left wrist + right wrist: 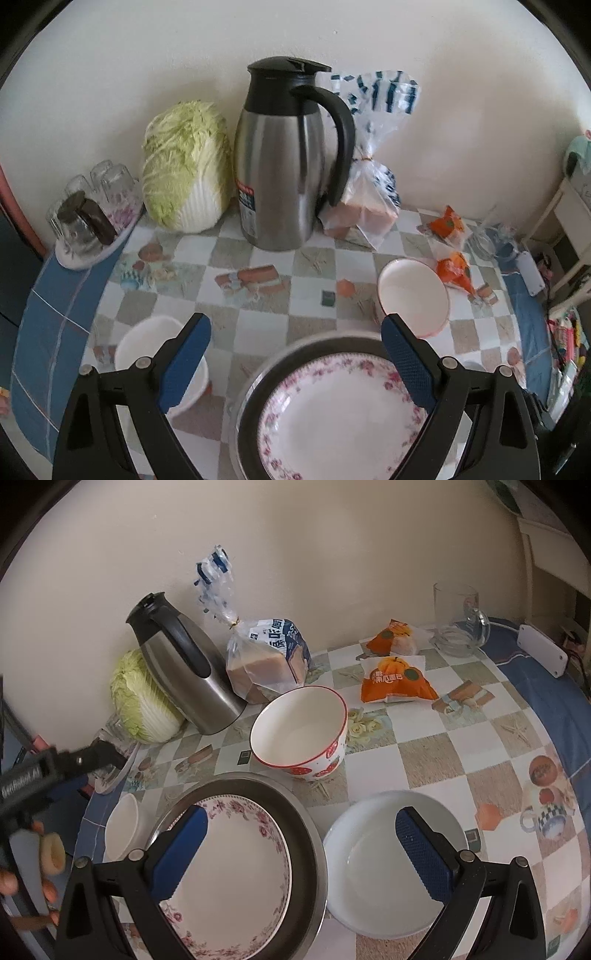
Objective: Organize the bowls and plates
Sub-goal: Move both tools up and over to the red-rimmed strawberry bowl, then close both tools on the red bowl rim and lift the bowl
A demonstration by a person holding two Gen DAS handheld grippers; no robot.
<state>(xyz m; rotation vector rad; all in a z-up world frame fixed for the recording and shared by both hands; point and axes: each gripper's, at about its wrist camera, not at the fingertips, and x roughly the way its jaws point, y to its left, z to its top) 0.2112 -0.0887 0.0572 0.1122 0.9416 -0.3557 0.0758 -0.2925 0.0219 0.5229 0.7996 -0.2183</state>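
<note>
Both grippers are hanging wide open and holding nothing. Seen from the left wrist, the left gripper (295, 354) is hovering over the floral plate (340, 417), which is lying inside a dark metal pan (251, 398) at the near edge of the bench (258, 321); a small white bowl (147, 343) is sitting just beside the pan on one side, and a red-rimmed bowl (413, 295) is standing a little beyond it on the other. This view alone is showing a tray of upturned glasses (92, 210) near the wall. Seen from the right wrist, the right gripper (301, 853) is spanning the gap between the floral plate (236, 878) and a shallow white dish (388, 867), which the left view is missing altogether. It is also showing the left gripper (107, 757) from the side, a hand (22, 878) behind it, and the red-rimmed bowl (299, 731) with its red printed wall. All of this looks like glazed ceramic: stiff, smooth, probably slippery and liable to chip, so a pinch across a rim with both pads seated well looks safest, with the plate being lifted gently out of the pan.
</note>
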